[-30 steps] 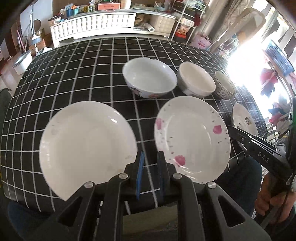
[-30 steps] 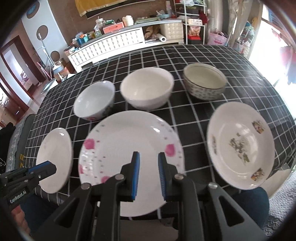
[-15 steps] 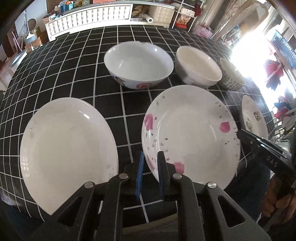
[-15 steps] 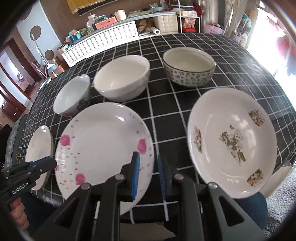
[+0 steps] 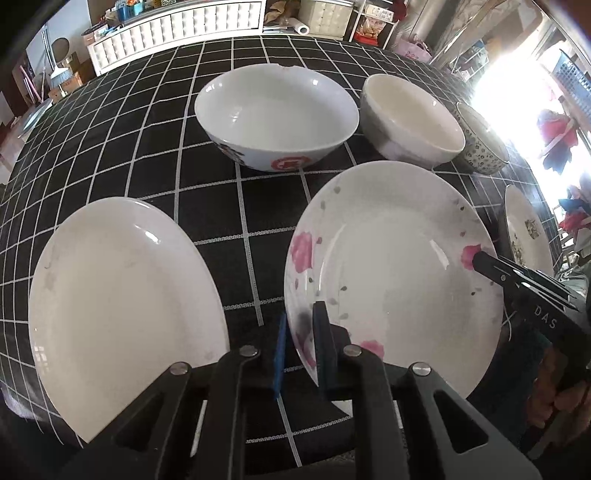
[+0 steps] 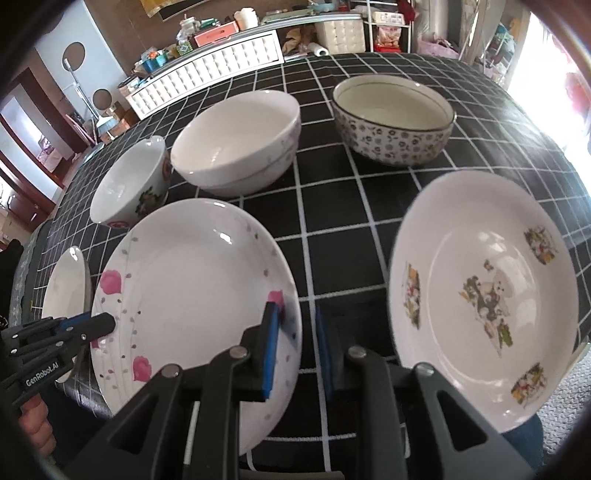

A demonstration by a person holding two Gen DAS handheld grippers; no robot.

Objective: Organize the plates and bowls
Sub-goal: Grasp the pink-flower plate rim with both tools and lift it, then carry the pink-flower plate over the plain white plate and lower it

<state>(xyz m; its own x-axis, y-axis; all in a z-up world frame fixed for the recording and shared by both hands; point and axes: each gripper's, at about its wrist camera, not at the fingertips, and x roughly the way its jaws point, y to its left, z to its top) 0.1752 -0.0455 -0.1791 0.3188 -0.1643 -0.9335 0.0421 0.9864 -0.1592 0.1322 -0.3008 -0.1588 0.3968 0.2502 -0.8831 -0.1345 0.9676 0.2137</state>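
Observation:
A pink-flower plate [image 5: 391, 266] [image 6: 192, 284] lies in the middle of the near edge of the black checked table [image 5: 155, 147]. My left gripper [image 5: 301, 343] is open with its jaws straddling the plate's left rim. My right gripper [image 6: 295, 347] is open with its jaws straddling the plate's right rim. A plain white plate [image 5: 122, 306] [image 6: 66, 284] lies to the left. A plate with a dog picture [image 6: 484, 295] [image 5: 528, 232] lies to the right. Behind stand three bowls: one white with red print [image 5: 277, 114] [image 6: 129, 184], one plain cream [image 5: 410, 118] [image 6: 236, 144], one flower-patterned [image 6: 395, 118] [image 5: 480, 144].
A white cabinet [image 6: 210, 70] with clutter on top stands beyond the table's far edge. A wire shelf [image 6: 388, 26] stands at the back right. Bright window light washes out the right side.
Both grippers have moved forward and down toward the pink-flower plate, and each pair of jaws now brackets one side of its rim. The dishes have not moved.

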